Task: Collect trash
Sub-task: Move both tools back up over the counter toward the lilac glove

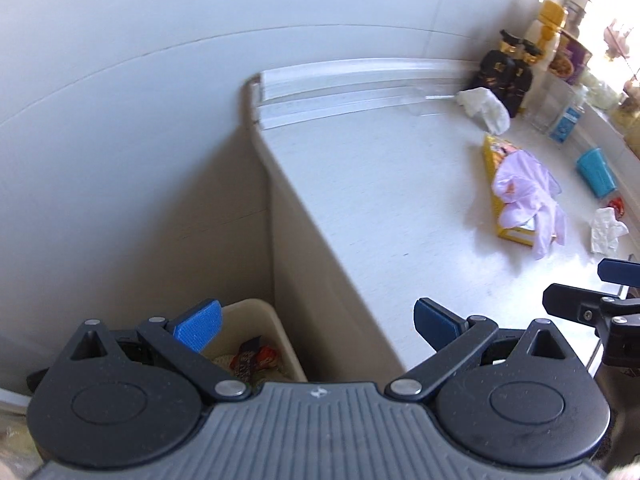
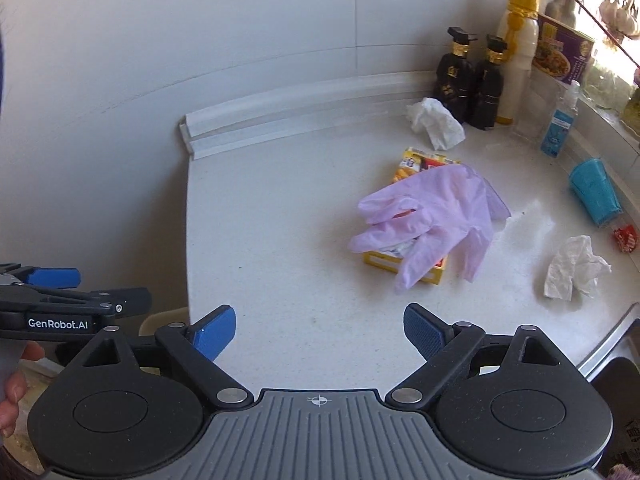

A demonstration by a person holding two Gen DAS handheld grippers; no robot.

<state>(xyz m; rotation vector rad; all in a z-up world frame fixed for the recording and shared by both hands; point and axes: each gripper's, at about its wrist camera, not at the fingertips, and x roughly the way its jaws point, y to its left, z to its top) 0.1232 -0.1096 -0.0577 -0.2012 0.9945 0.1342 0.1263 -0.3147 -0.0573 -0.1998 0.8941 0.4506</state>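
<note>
Both grippers empty, jaws spread wide: right gripper [image 2: 319, 334] over the near counter [image 2: 280, 208] edge, left gripper [image 1: 318, 322] above the beige bin [image 1: 276, 334] beside the counter. Purple glove [image 2: 432, 216] at 1 o'clock in the right wrist view, draped over a yellow carton [image 2: 404, 266]; likely featherweight, limp, slick, so best pinched at a bunched fold or the cuff. Crumpled tissue [image 2: 572, 268] at 3 o'clock, soft and crushable, takable anywhere
</note>
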